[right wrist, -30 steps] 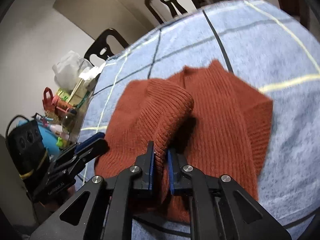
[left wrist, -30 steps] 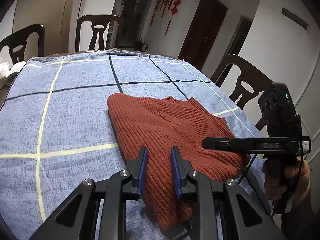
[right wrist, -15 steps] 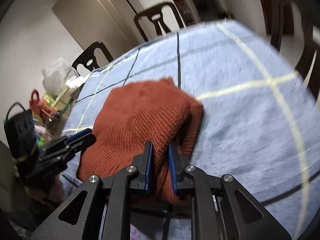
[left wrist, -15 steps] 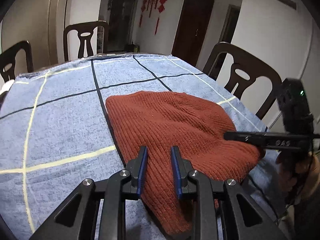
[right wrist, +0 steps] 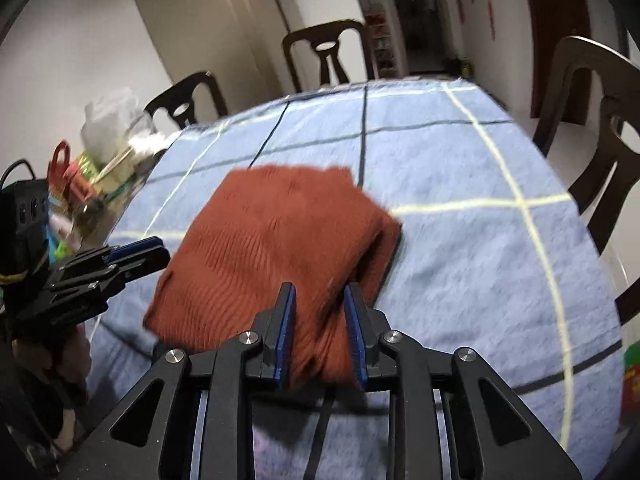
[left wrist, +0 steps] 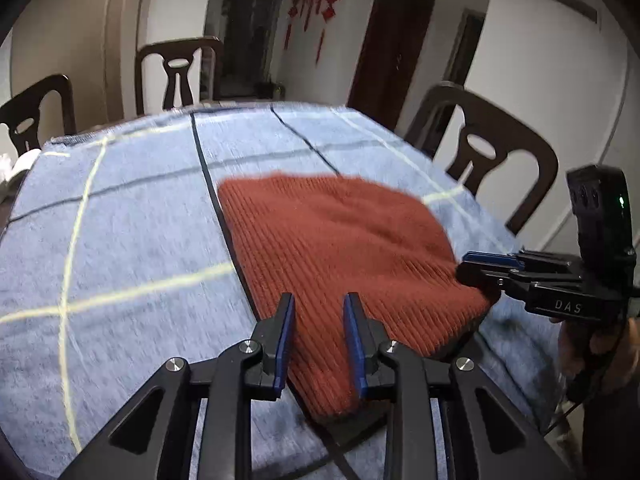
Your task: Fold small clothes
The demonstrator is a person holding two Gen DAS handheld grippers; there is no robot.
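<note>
A rust-red ribbed knit sweater lies folded over on the blue checked tablecloth; it also shows in the right wrist view. My left gripper is open over the sweater's near corner, with cloth between the jaws but not pinched. My right gripper is open at the sweater's near edge, cloth lying between its fingers. The right gripper also shows at the sweater's right edge in the left wrist view. The left gripper shows left of the sweater in the right wrist view.
Dark wooden chairs stand around the table. A side surface with bags and clutter sits off the table's left edge. The tablecloth spreads right of the sweater. A green item sits at the far right edge.
The right gripper carried the pinched sweater layer over toward the near side, then opened and let it go. The sweater now lies doubled. The left gripper stayed open in place.
</note>
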